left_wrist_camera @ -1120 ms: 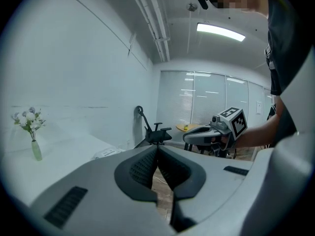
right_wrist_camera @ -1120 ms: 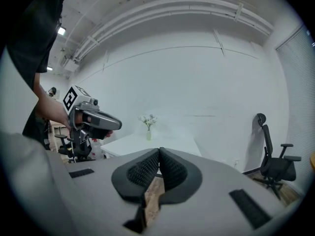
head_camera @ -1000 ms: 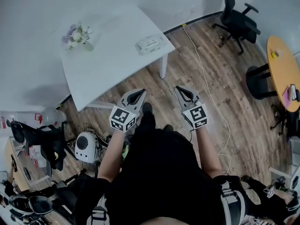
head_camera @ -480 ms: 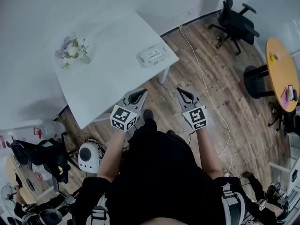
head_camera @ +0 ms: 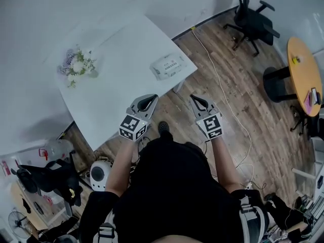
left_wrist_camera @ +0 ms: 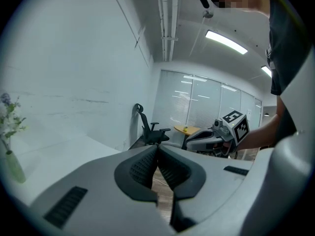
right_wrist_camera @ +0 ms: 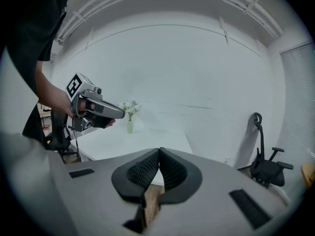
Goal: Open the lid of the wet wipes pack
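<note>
I'm holding my left gripper (head_camera: 150, 99) at the table's (head_camera: 121, 49) near edge, jaws pressed together, empty | wet wipes pack (head_camera: 168, 66) is lying ahead on the table, apart from both | my right gripper (head_camera: 195, 99) is hanging beside the table, jaws together, empty.

White, grey and brown are being shown against black accents.
A white soft-plastic wet wipes pack (head_camera: 168, 66) with a pale grey printed label is being shown on a white rectangular table (head_camera: 116, 85), beside white and lilac flowers (head_camera: 77, 65) with green leaves. The grey left gripper (head_camera: 151, 97) and grey right gripper (head_camera: 193, 97), with black ribbed pads (left_wrist_camera: 142, 168), are being marked by black-and-white square-patterned cubes (head_camera: 132, 128). A brown wood-plank floor (head_camera: 243, 110), a black office chair (head_camera: 251, 19) and an orange round table (head_camera: 304, 75) are being seen.
</note>
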A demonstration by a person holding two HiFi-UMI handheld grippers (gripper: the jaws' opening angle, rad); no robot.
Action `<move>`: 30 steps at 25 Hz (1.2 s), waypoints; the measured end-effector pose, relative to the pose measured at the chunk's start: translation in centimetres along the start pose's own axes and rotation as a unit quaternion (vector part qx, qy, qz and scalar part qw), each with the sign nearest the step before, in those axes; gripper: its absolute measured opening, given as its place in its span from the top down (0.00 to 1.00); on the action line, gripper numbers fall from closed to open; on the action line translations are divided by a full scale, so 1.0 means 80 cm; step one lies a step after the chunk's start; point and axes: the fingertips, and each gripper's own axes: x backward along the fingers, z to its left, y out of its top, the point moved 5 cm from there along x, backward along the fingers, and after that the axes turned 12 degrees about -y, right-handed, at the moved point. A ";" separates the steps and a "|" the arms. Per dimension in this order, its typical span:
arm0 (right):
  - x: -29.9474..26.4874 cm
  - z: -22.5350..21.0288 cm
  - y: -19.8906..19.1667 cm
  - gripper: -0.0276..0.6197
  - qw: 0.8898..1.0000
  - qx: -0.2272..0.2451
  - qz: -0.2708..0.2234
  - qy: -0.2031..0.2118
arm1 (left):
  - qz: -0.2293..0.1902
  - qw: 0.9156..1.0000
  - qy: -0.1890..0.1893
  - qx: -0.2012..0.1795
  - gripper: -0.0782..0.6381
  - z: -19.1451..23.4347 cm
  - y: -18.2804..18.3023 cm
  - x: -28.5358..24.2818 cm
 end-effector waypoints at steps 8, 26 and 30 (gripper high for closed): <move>-0.033 0.020 0.007 0.93 1.000 -0.005 0.006 -0.016 | 0.001 1.000 -0.012 0.000 0.86 0.041 -0.004 0.014; -0.071 0.011 0.004 0.93 1.000 0.012 0.021 0.013 | -0.008 1.000 0.022 0.013 0.86 0.082 -0.001 0.015; -0.097 -0.011 0.008 0.93 0.999 0.024 0.019 0.039 | -0.007 0.999 0.046 0.023 0.86 0.094 0.000 0.000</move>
